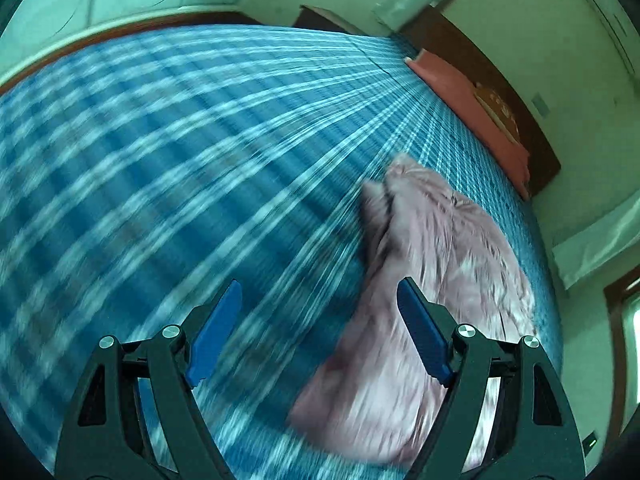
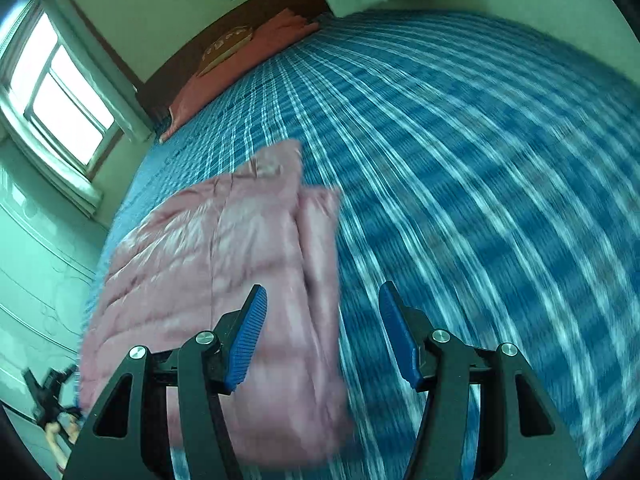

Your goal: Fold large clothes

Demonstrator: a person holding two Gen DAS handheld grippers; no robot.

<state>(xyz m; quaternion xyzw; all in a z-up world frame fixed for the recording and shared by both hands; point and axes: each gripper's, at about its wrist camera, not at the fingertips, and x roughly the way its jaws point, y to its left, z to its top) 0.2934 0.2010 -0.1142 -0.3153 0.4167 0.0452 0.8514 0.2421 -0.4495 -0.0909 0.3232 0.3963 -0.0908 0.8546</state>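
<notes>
A pink quilted jacket (image 2: 224,264) is seen lying folded on a blue plaid bedspread (image 2: 480,160), its long axis running toward the headboard (image 2: 240,28) and red pillow (image 2: 224,80). It lies close to the window-side edge; wide bare bedspread is left on its other side. The left gripper (image 1: 320,332) and right gripper (image 2: 320,332) are held above it, jaws apart, nothing clamped.

The left hand-held gripper (image 1: 320,330) is pointing steeply downward with its blue pads (image 1: 216,336) standing wide apart and nothing between them. The right hand-held gripper (image 2: 322,334) is tilting down at a like angle, its blue pads (image 2: 246,340) also parted and gripping nothing. In the right wrist view, the left hand-held gripper (image 2: 48,396) is showing small and blurred at the lower left edge.
</notes>
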